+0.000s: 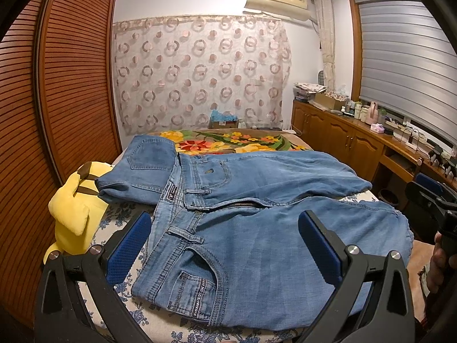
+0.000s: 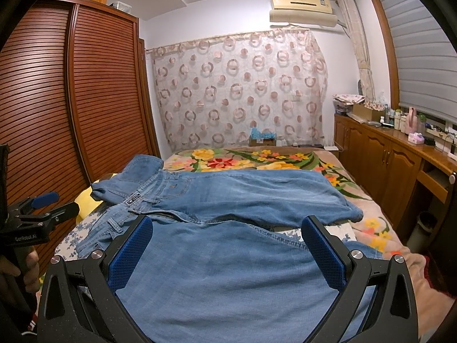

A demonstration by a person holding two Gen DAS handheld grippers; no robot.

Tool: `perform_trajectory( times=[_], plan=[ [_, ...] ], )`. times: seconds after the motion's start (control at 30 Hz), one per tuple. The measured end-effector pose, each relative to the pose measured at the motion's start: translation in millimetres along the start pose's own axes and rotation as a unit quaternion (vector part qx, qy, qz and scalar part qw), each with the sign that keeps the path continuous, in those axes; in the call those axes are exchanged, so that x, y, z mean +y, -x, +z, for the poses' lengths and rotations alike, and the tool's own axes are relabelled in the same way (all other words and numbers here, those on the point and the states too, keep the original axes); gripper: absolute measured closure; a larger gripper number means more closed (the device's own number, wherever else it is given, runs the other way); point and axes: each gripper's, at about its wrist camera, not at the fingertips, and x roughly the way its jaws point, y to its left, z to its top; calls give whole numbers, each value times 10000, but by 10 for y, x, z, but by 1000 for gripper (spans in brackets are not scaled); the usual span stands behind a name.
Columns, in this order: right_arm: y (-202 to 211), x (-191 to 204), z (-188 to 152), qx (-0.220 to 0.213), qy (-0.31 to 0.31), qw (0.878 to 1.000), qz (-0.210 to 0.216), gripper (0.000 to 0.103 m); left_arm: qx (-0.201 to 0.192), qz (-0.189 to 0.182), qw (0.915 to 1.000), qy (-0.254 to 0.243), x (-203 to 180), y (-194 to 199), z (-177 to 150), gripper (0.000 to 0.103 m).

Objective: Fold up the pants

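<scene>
The jeans (image 1: 257, 220) are spread on the bed (image 1: 177, 331), waistband toward the left and legs running right; the near leg lies flat across the front, and the far leg (image 1: 271, 171) lies behind it, its hem seen at the right. The fly zipper is seen partly open between the two legs. The left gripper (image 1: 225, 245) is held over the waistband and front pocket, its blue-padded fingers (image 1: 128, 245) set wide apart with nothing clamped between them. The right gripper (image 2: 228, 254) is held over the near leg, its fingers (image 2: 322, 251) likewise spread wide and closed on nothing. Whether either gripper touches the denim cannot be told. A yellow plush (image 1: 74, 208) is seen at the left bed edge, just beside the waistband. A floral blanket (image 2: 257, 160) covers the far part of the bed. A louvred wardrobe (image 2: 85, 100) stands to the left, and a wooden cabinet (image 2: 380, 154) runs along the right wall.
</scene>
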Motion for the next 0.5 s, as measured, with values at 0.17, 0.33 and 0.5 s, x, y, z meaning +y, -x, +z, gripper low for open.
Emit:
perform_trajectory(
  times=[0.17, 0.33, 0.5],
  plan=[
    [-5, -13, 18, -21, 3, 10000, 0, 0, -40, -3, 10000, -40, -53, 75, 26, 0],
    [-18, -18, 17, -24, 0, 10000, 9, 0, -41, 8, 10000, -35, -57, 77, 28, 0],
    [-19, -22, 15, -30, -3, 10000, 8, 0, -42, 8, 10000, -38, -61, 77, 29, 0]
  ],
)
